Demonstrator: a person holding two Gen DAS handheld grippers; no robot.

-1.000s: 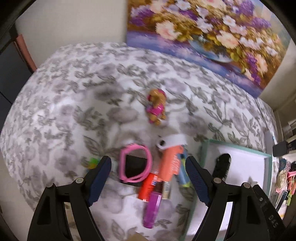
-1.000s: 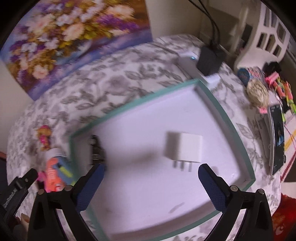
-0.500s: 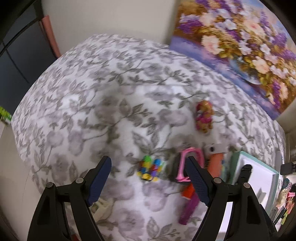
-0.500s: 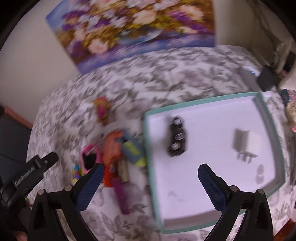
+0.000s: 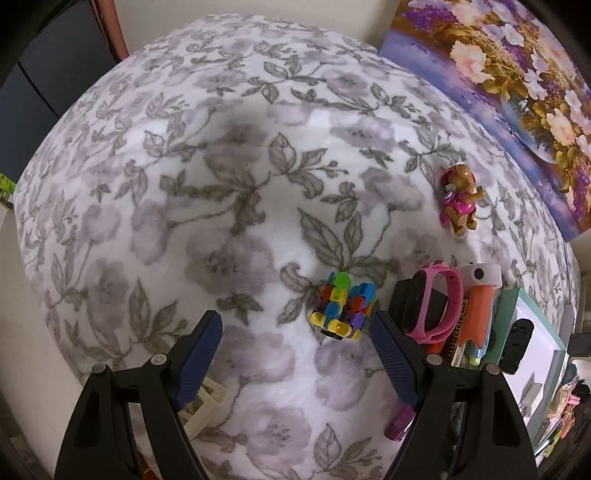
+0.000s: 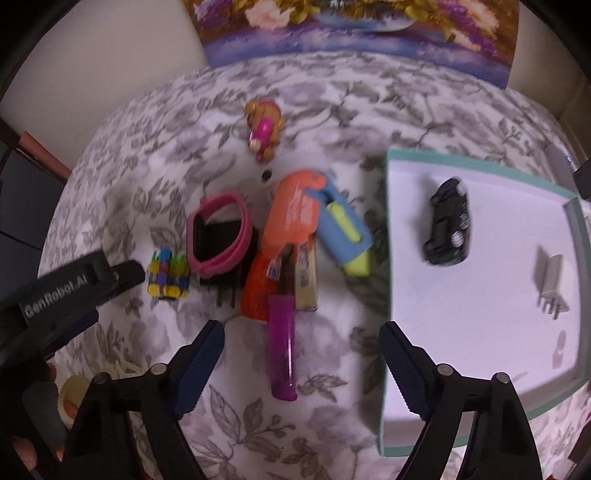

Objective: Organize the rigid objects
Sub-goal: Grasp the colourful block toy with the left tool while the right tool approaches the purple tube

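Left gripper (image 5: pixel 295 350) hangs with its jaws spread wide and nothing between them, above the floral cloth (image 5: pixel 221 184); the multicoloured block toy (image 5: pixel 342 309) sits just inside its right-hand finger. Right gripper (image 6: pixel 301 363) is likewise spread and empty, its tips flanking the purple lighter (image 6: pixel 282 349). Beyond that lies a cluster: a pink band (image 6: pixel 218 232) on a black block, an orange tube (image 6: pixel 295 214), a blue-and-yellow piece (image 6: pixel 345 229). A small brown-and-pink toy dog (image 6: pixel 264 129) stands apart, nearer the flower painting (image 6: pixel 354 33). Right of the cluster, the teal-rimmed tray (image 6: pixel 480 171) holds a black toy car (image 6: pixel 448 223) and a white plug adapter (image 6: pixel 550 282), well apart from each other
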